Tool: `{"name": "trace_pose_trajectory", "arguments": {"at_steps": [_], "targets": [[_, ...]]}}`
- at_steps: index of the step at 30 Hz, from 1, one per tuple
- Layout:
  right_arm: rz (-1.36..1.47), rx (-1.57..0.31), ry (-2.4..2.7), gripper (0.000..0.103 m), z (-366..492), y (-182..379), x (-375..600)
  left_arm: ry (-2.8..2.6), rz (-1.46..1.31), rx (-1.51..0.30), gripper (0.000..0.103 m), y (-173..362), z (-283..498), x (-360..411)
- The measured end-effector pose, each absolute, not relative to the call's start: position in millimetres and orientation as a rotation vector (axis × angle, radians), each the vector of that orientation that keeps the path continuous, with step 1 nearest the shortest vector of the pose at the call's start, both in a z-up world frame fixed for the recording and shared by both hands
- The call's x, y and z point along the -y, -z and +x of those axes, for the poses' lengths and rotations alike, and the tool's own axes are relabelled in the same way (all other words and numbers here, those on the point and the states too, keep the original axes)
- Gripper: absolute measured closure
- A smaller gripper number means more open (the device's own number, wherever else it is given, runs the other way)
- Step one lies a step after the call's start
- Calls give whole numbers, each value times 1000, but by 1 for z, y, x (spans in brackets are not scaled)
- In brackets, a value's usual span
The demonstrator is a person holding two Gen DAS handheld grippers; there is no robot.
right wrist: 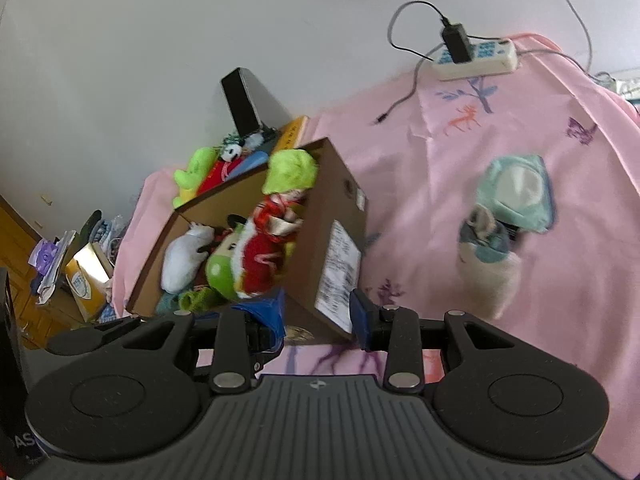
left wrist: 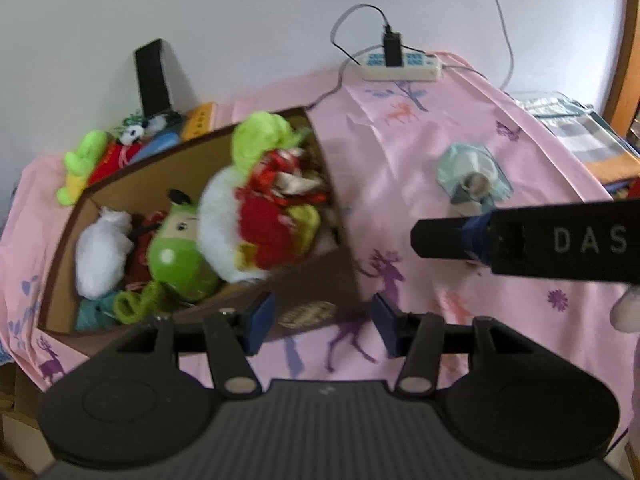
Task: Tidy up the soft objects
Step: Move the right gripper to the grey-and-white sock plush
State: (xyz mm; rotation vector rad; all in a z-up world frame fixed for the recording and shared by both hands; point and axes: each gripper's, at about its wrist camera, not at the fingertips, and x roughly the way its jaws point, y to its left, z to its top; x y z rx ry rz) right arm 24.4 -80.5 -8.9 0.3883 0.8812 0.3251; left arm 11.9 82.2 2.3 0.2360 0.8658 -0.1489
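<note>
Looking down the left tool (left wrist: pixel 322 328), it's released and empty by the cardboard box (left wrist: pixel 312 300) stuffed with plush toys (left wrist: pixel 248 224), while the right tool (right wrist: pixel 318 320), also released, sits at the box's (right wrist: pixel 320 216) corner with a teal pouch (right wrist: pixel 516 192) off on the pink cloth (right wrist: pixel 440 152).

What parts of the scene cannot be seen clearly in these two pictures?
- Cardboard box bottom: hidden under the piled soft toys, both views.
- Red and white plush: motion-blurred in the left wrist view; its shape is unclear.
- Pale blue soft item on the pink cloth: blurred in the right wrist view; its kind is unclear.
- Shipping label text: too small and smeared.
</note>
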Motion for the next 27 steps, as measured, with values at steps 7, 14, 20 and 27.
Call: {"name": "trace_pose_trajectory", "arguments": {"at_steps": [7, 14, 20, 27], "targets": [[435, -918, -275, 84, 22, 25, 117, 217, 261, -897, 49, 13, 12, -44], [471, -946, -218, 84, 23, 40, 152, 280, 267, -932, 48, 29, 19, -11], [506, -961, -170, 84, 24, 51, 181, 340, 253, -924, 46, 39, 27, 13], [556, -954, -160, 84, 40, 51, 204, 379, 180, -939, 45, 49, 47, 27]]}}
